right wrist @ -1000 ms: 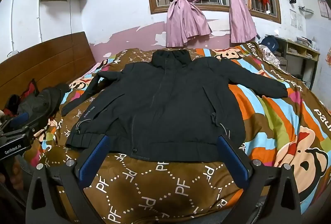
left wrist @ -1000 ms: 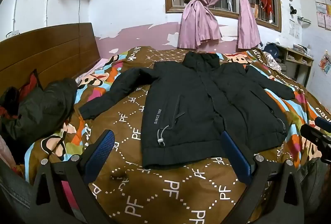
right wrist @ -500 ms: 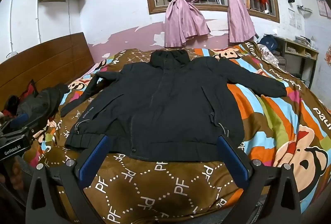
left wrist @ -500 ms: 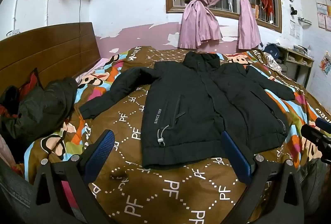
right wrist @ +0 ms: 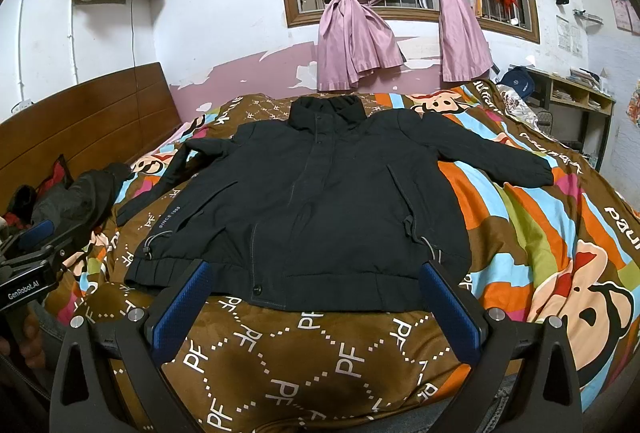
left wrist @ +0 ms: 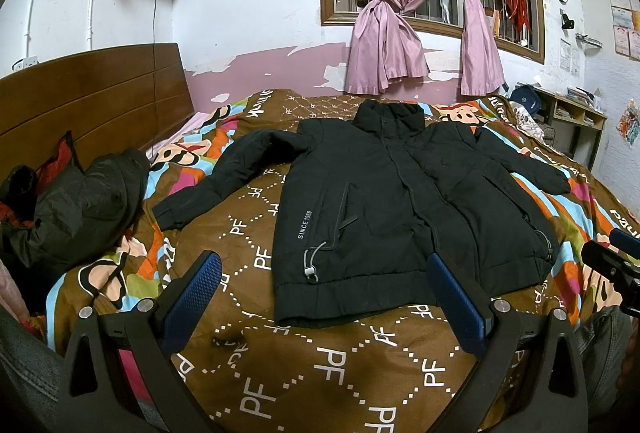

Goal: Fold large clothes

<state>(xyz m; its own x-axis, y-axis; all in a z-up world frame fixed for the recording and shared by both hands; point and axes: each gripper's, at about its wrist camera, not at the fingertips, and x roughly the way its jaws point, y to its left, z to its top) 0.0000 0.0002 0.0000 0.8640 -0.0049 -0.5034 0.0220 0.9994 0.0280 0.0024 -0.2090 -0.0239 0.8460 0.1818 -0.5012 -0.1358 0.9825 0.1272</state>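
A large black jacket (left wrist: 384, 209) lies flat and face up on the bed, collar toward the window, both sleeves spread out; it also shows in the right wrist view (right wrist: 320, 209). My left gripper (left wrist: 324, 273) is open and empty, held just before the hem near the jacket's left corner. My right gripper (right wrist: 314, 285) is open and empty, held just before the middle of the hem. Neither touches the jacket. The right gripper's tip shows at the right edge of the left wrist view (left wrist: 612, 265).
The bed has a brown and striped cartoon quilt (left wrist: 320, 365). A dark heap of other clothes (left wrist: 80, 209) lies at the left by the wooden headboard (left wrist: 92, 101). Pink curtains (left wrist: 384, 33) hang at the window behind. A shelf (left wrist: 576, 121) stands at the right.
Almost nothing has changed. Both grippers stay open with only a slight drift of the views; the jacket has not moved.
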